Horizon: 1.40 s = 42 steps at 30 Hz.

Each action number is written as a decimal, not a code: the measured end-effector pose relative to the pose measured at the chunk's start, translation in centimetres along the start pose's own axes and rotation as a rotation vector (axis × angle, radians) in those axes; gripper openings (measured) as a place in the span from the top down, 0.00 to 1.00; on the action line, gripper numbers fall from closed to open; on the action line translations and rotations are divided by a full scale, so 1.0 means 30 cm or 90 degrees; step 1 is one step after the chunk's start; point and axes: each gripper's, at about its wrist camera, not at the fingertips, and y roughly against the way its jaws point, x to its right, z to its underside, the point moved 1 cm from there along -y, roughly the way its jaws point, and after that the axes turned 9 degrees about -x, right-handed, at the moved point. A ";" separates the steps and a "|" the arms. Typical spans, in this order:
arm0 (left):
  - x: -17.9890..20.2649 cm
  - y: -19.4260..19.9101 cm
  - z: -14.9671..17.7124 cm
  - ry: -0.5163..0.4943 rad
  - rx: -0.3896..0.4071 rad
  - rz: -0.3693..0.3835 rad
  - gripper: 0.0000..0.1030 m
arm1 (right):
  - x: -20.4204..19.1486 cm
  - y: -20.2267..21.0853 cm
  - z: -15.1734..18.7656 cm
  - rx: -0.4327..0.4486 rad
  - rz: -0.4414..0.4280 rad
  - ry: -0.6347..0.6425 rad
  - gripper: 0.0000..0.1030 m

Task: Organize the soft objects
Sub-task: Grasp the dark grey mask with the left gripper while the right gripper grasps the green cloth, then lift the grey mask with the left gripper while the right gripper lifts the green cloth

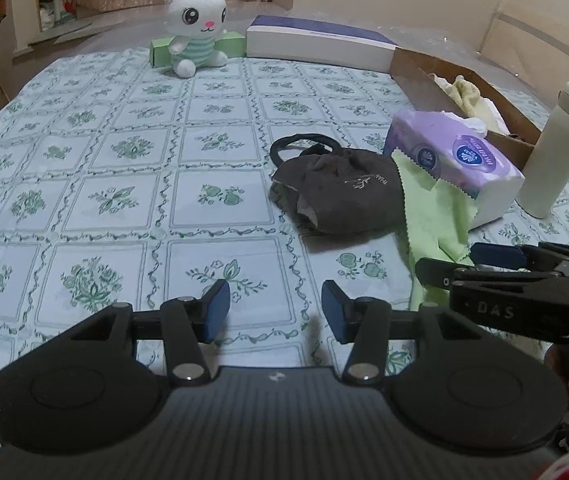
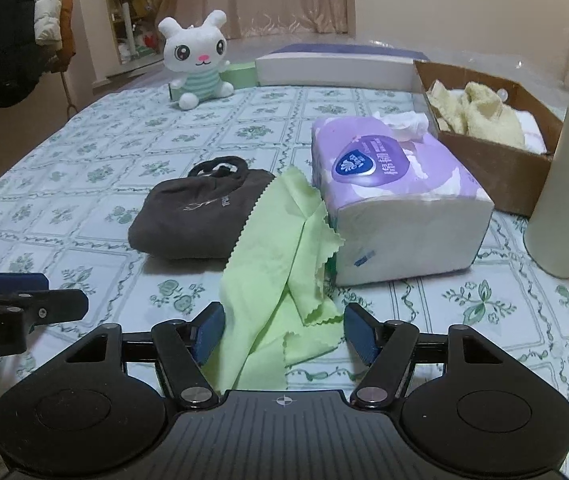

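A light green cloth (image 2: 280, 280) lies crumpled on the flowered bedspread, draped from a dark brown drawstring pouch (image 2: 200, 220) down toward me. My right gripper (image 2: 284, 334) is open, and the cloth's near end lies between its blue pads without being pinched. My left gripper (image 1: 275, 312) is open just above the bare bedspread, nothing between its fingers. It sits left of the cloth (image 1: 432, 216) and the pouch (image 1: 340, 196). A white plush bunny (image 1: 198, 24) sits upright at the far edge. A yellow towel (image 2: 480, 114) lies inside a cardboard box (image 2: 496, 164).
A purple tissue pack (image 2: 388, 192) lies right of the cloth, touching it. A tall white bottle (image 2: 564, 184) stands at the right. A purple-and-white flat box (image 2: 336, 68) and a small green box (image 1: 232, 46) lie at the far edge. Jackets (image 2: 0, 40) hang at the left.
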 end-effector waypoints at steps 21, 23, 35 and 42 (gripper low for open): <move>0.174 -0.083 -0.077 -0.233 0.106 -0.039 0.52 | 0.115 0.145 0.069 0.079 -0.058 0.013 0.97; 0.204 -0.110 -0.079 -0.279 0.110 -0.045 0.49 | 0.127 0.175 0.071 0.092 -0.066 0.011 0.97; 0.200 -0.203 -0.092 -0.303 0.066 -0.039 0.91 | 0.172 0.221 0.087 0.087 -0.091 -0.027 0.97; 0.169 -0.077 -0.038 -0.220 -0.012 0.005 0.91 | 0.194 0.257 0.105 0.076 -0.073 -0.039 0.97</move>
